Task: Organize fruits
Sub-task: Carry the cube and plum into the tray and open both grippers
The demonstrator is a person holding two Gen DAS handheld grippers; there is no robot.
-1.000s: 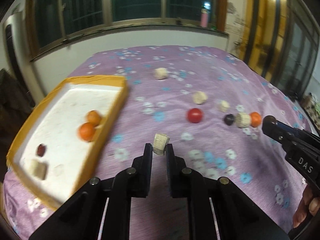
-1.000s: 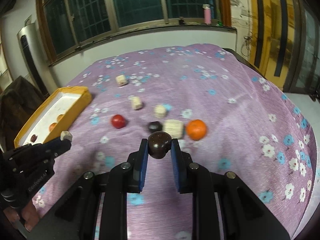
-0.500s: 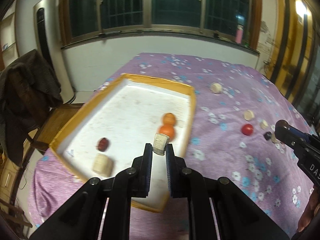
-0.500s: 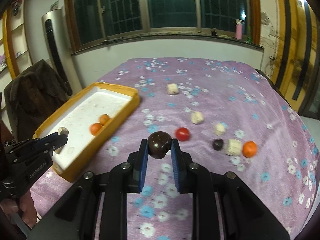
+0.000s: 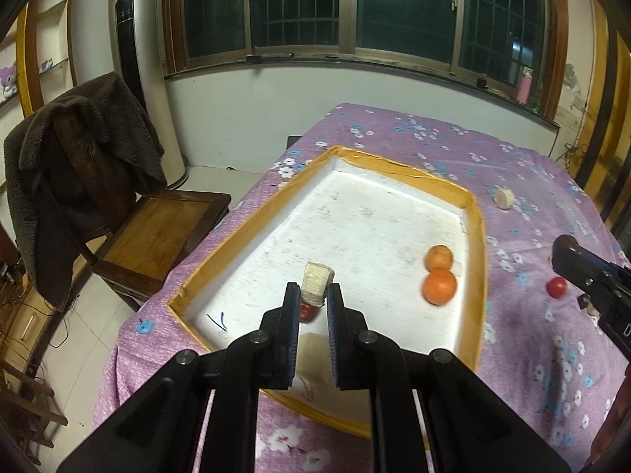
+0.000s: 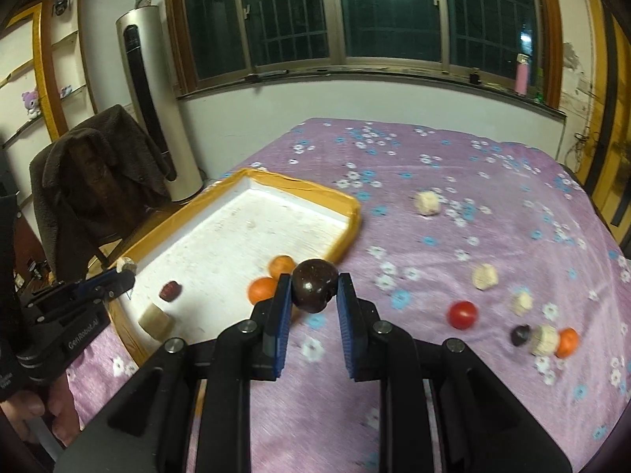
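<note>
Gripping pale rough chunk (image 5: pixel 316 287), left tool (image 5: pixel 312 295) over tray (image 5: pixel 398 165).

A purple flowered cloth (image 6: pixel 453 260) is spread over the surface. On it a yellow-rimmed white tray (image 6: pixel 347 213) is set at the left; pale chunks (image 6: pixel 428 203), a red fruit (image 6: pixel 462 314), a dark fruit (image 6: pixel 519 335) and an orange (image 6: pixel 568 342) are scattered to the right.
</note>
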